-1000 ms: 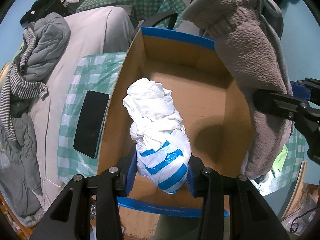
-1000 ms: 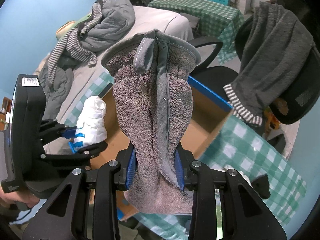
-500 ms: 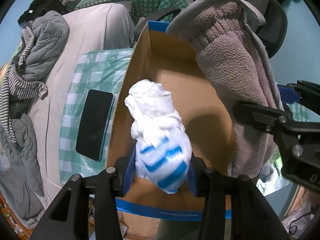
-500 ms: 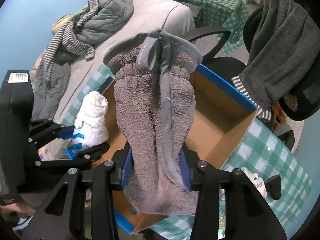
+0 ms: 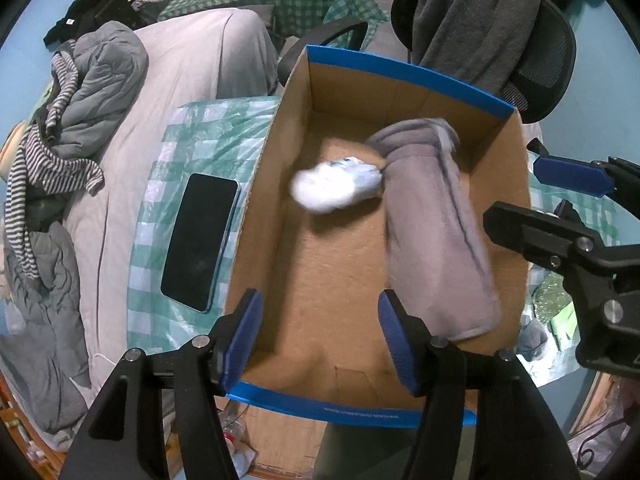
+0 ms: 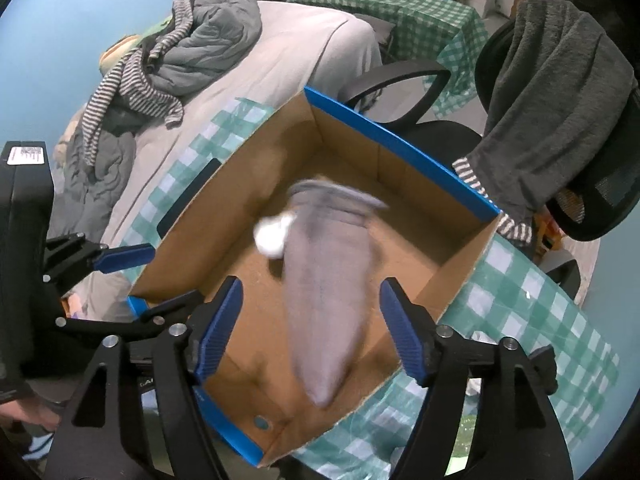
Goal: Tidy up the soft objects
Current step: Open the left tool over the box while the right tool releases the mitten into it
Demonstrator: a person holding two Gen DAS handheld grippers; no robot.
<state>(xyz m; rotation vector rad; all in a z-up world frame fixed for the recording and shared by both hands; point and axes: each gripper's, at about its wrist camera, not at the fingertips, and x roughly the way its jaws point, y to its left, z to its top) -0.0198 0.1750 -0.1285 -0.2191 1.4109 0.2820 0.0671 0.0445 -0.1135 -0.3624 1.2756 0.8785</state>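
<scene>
A cardboard box (image 5: 408, 76) with blue-taped rims (image 6: 396, 140) stands open on a green checked tablecloth. Inside it, blurred, are a white bundle with blue stripes (image 5: 334, 186) and a grey fleece cloth (image 5: 436, 236), side by side. The same white bundle (image 6: 272, 236) and grey fleece cloth (image 6: 328, 292) show in the right wrist view. My left gripper (image 5: 320, 340) hangs over the box's near end, its jaws opening with nothing between them. My right gripper (image 6: 310, 330) is above the box too, jaws opening, the cloth below them and clear of the pads.
A black phone (image 5: 200, 240) lies on the tablecloth (image 5: 192, 152) left of the box. A bed with grey and striped clothes (image 5: 80, 92) is at the left. A black office chair with a dark grey towel (image 6: 560, 100) stands behind the box.
Both grippers opened. The white striped bundle left the left pads and the grey fleece cloth left the right pads; both dropped into the box.
</scene>
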